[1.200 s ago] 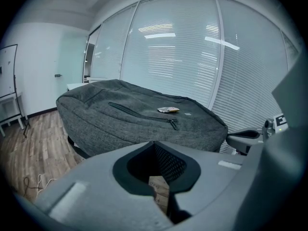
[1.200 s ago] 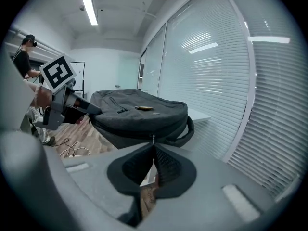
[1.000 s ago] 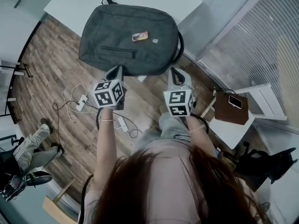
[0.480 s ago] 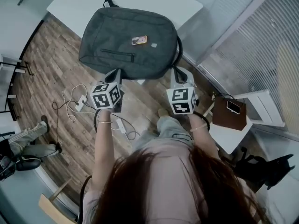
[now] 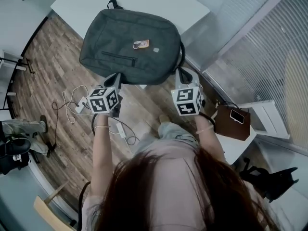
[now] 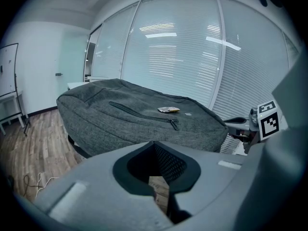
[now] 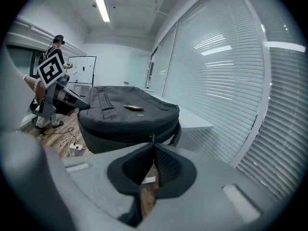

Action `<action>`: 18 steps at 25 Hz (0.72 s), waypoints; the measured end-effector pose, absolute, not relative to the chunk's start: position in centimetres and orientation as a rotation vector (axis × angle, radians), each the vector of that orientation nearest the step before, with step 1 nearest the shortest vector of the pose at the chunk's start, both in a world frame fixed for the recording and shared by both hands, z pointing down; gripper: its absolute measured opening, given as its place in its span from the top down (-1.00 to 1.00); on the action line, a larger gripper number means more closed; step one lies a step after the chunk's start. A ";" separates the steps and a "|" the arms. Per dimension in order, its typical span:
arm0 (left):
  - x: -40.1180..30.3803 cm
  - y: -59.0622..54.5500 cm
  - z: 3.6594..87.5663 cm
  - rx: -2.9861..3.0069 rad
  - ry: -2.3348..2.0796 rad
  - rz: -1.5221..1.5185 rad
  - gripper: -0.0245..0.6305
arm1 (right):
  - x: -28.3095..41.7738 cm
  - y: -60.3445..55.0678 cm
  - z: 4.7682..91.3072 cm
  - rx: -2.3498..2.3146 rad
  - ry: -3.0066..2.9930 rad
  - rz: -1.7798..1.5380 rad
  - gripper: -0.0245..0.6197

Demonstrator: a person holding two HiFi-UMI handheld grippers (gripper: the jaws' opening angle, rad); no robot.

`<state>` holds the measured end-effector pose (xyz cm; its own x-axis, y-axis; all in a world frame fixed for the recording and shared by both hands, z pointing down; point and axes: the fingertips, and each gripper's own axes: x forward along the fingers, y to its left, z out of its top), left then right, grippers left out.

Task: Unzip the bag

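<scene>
Grey fabric bag (image 5: 130,44) lies flat on white bench (image 5: 159,4), just beyond left gripper (image 5: 116,77) and right gripper (image 5: 181,73). Soft, likely sags under pull; best hold: small zipper pull (image 7: 152,138) on near side. Both sets of fingers pressed together, empty.

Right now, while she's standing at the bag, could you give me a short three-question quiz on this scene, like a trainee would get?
1. True or false: the backpack lies on the wooden floor.
2. What lies on top of the backpack? A) a small orange item B) a mug C) a pair of scissors
3. Fill in the blank: the jaws of the left tool and the right tool are both ____.

Key:
1. False: it lies on the white table.
2. A
3. shut
</scene>
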<state>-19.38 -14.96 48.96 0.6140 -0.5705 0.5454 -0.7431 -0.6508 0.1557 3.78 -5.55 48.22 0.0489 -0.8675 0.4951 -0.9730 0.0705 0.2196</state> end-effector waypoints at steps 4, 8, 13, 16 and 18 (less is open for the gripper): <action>-19.3 -14.8 49.0 2.486 -1.074 0.652 0.90 | 4.5 -6.1 48.2 1.801 -1.867 0.266 0.89; -19.2 -14.9 49.0 2.495 -1.076 0.661 0.90 | 5.2 -6.6 48.2 1.795 -1.874 0.268 0.89; -19.3 -14.9 49.0 2.493 -1.076 0.662 0.90 | 5.7 -7.2 48.0 1.776 -1.880 0.261 0.89; -19.3 -14.8 48.9 2.495 -1.075 0.659 0.90 | 6.1 -7.5 47.8 1.761 -1.879 0.243 0.89; -19.3 -14.8 49.0 2.497 -1.070 0.664 0.90 | 6.4 -7.8 47.8 1.756 -1.874 0.234 0.89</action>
<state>-19.28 -14.84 48.95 0.6064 -0.5827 0.5411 -0.7434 -0.6570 0.1256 6.43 -7.77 47.75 0.0097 -0.8648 0.5021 -0.9618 0.1293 0.2413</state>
